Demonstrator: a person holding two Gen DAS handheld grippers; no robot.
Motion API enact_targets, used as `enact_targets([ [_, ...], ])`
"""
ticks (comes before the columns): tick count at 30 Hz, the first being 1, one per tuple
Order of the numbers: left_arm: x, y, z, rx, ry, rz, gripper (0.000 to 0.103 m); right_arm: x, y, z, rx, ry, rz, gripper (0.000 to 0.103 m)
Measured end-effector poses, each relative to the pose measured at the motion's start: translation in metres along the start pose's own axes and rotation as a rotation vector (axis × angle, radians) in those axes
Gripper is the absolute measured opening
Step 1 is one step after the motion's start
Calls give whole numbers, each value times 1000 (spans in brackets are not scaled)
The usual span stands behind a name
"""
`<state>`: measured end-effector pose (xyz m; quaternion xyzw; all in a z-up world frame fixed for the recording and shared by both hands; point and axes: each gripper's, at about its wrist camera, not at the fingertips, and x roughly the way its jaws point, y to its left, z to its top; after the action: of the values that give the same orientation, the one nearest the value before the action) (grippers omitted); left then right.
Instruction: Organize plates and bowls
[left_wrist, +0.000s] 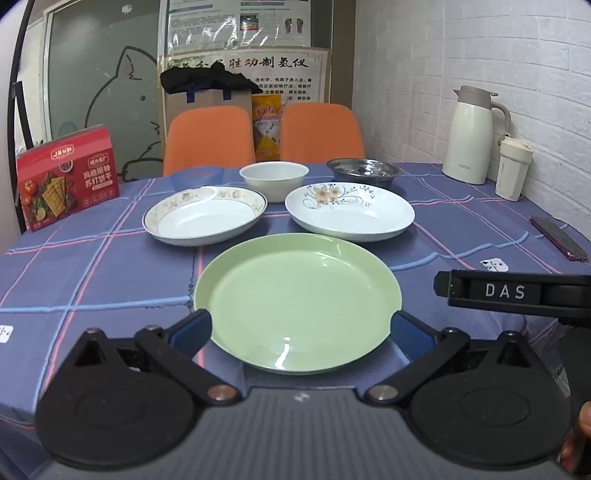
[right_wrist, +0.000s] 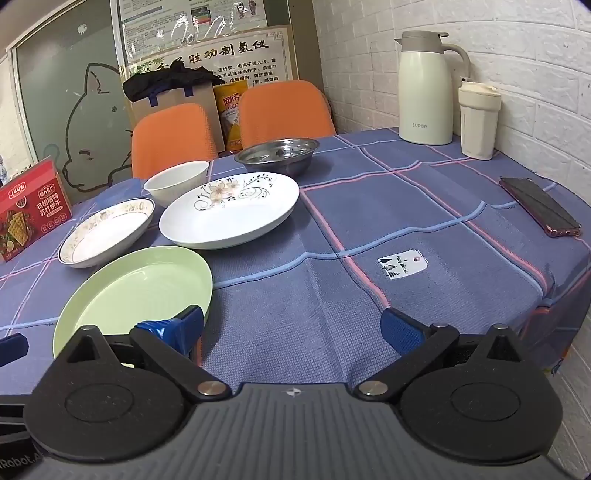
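Observation:
A green plate (left_wrist: 297, 299) (right_wrist: 136, 291) lies nearest on the blue checked tablecloth. Behind it sit a gold-rimmed plate (left_wrist: 205, 218) (right_wrist: 107, 230) at the left and a flower-patterned white plate (left_wrist: 349, 212) (right_wrist: 231, 210) at the right. Further back stand a white bowl (left_wrist: 274, 179) (right_wrist: 175, 182), a steel bowl (left_wrist: 364, 171) (right_wrist: 277, 153) and a small blue bowl (left_wrist: 197, 176). My left gripper (left_wrist: 301, 328) is open, its fingers either side of the green plate's near edge. Open too, my right gripper (right_wrist: 295, 328) hovers over bare cloth just right of that plate.
A red cracker box (left_wrist: 68, 177) (right_wrist: 31, 206) stands at the left edge. A cream thermos (left_wrist: 471, 136) (right_wrist: 426, 88) and a cup (left_wrist: 513, 168) (right_wrist: 478, 120) stand by the brick wall. A phone (right_wrist: 539, 206) lies at the right. Two orange chairs (left_wrist: 208, 138) sit behind the table.

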<state>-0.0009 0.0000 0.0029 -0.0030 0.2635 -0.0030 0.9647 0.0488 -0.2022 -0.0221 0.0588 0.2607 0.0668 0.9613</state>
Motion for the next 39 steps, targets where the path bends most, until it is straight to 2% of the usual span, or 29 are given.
enact_targets([
  [39,7,6,-3,-12,21,2,103,3,11,-3,-15,9,16,90],
])
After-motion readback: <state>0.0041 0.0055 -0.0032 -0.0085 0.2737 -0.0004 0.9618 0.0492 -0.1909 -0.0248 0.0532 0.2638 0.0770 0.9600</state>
